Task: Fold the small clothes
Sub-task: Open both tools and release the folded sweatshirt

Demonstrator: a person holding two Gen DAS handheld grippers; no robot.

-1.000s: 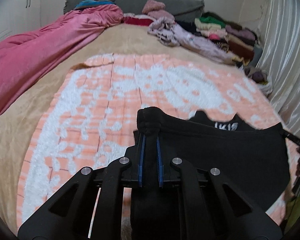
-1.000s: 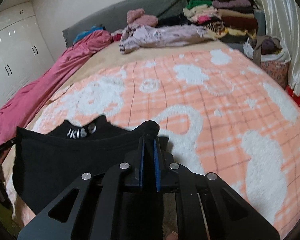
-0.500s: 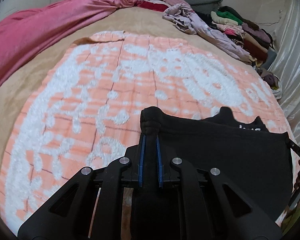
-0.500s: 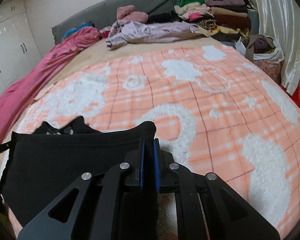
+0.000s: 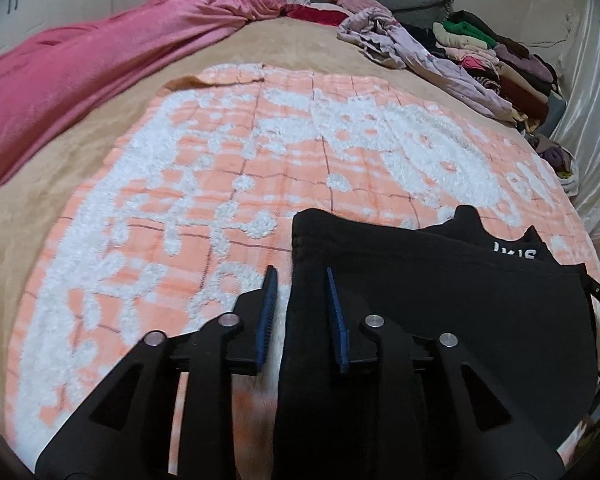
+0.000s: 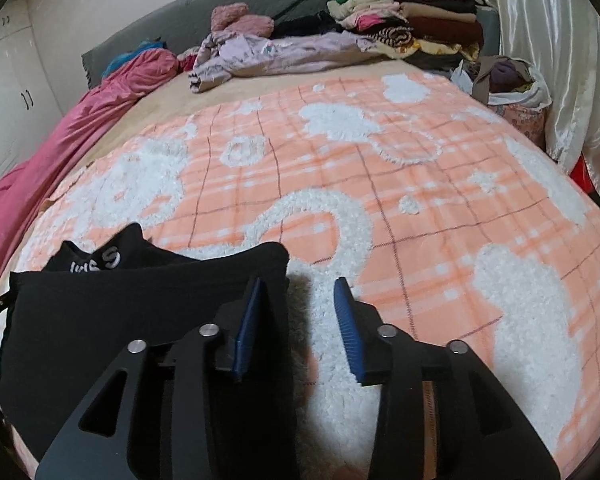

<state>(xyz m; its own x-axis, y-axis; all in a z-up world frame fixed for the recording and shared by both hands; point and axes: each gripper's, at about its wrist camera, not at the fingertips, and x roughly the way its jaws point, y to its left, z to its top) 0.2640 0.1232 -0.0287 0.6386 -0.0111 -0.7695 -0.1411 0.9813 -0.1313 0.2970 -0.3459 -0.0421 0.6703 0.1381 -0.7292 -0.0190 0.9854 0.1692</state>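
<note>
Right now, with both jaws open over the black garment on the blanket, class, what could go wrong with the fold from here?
1. The black garment lies at the near edge of the orange blanket; it may slide off.
2. The left gripper has one finger either side of the garment's corner; withdrawing could snag and spoil the fold.
3. The right gripper has a pad over the fabric, so it could drag it too.

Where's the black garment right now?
The black garment lies on the orange blanket, at its near edge, lower right in the left view, lower left in the right view.
</note>
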